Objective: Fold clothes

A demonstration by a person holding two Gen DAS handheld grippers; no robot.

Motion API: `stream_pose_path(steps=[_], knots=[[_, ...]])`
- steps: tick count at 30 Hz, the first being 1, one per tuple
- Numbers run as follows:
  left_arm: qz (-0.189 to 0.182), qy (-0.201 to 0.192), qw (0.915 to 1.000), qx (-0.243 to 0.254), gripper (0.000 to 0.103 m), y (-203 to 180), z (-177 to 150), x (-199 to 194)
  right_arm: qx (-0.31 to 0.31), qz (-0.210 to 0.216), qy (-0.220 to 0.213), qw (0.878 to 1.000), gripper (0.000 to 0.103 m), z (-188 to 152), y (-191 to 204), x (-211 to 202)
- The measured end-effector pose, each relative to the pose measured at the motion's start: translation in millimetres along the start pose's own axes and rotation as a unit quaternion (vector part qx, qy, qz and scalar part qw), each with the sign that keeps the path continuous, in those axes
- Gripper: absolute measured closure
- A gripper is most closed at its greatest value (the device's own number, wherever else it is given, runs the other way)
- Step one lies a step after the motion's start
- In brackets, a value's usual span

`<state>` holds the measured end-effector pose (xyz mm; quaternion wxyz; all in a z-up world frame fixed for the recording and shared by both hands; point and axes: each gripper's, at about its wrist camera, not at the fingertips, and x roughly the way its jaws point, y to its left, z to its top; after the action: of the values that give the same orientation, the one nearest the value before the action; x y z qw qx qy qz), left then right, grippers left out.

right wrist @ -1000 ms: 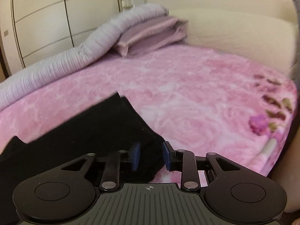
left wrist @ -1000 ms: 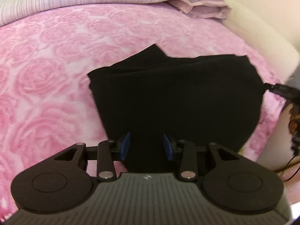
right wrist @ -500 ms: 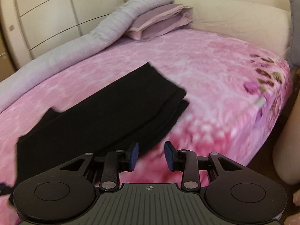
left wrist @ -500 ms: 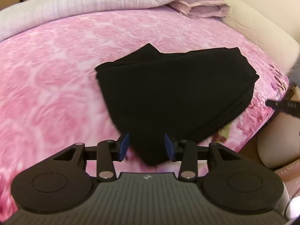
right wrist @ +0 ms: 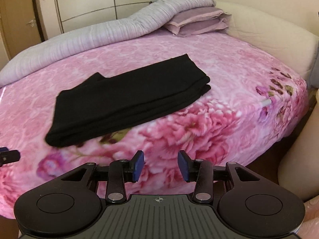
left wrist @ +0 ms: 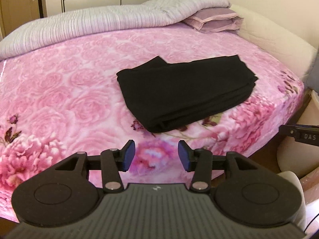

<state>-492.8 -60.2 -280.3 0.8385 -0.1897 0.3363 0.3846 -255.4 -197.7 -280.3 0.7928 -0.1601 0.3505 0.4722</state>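
While both tools hang clear of the bed, the black garment (left wrist: 185, 93) lies folded in a flat stack on the pink rose-print blanket (left wrist: 59, 91), toward the bed's near edge; it sits at about 12 o'clock from the left gripper (left wrist: 155, 156) and at about 11 o'clock from the right gripper (right wrist: 160, 164). Left gripper: jaws opening, moderately wide, nothing between the blue pads. Right gripper: jaws opening, likewise moderately wide and empty. Neither touches the cloth. The garment appears thin, soft and light; several layers show along its near edge and at the 3 o'clock end, so it should drape and sag if lifted by one point, and the layers may slide apart. Judged best hold: pinch through all layers at the two near corners, one tool on each, or slide under the folded edge. One corner at the far left of the stack stands out of line, at about 10 o'clock on the stack. The blanket looks plush and yielding and may snag a pad pressed low. At the far side lie a ribbed grey quilt (right wrist: 89, 39) and mauve pillows (right wrist: 197, 21), at 12 to 1 o'clock; a cream padded headboard (right wrist: 269, 33) runs at 2 o'clock, and cream wardrobe doors (right wrist: 85, 2) stand behind.
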Motion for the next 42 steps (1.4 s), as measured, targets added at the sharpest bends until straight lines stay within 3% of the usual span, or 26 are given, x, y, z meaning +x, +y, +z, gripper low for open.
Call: stream_pose_path(steps=[9,18,42], knots=[[0.000,-0.034,0.9994,0.005,0.059,-3,-14,-43,-0.024,0.009,-0.043,0.999,0.057,-5,21,-42],[0.009,-0.035,0.9993,-0.003,0.059,8,-12,-46,-0.044,0.027,-0.045,0.998,0.055,-4,35,-38],[-0.018,0.044,0.9978,-0.047,0.059,52,23,78,-0.068,-0.007,0.044,0.997,0.054,16,38,74]])
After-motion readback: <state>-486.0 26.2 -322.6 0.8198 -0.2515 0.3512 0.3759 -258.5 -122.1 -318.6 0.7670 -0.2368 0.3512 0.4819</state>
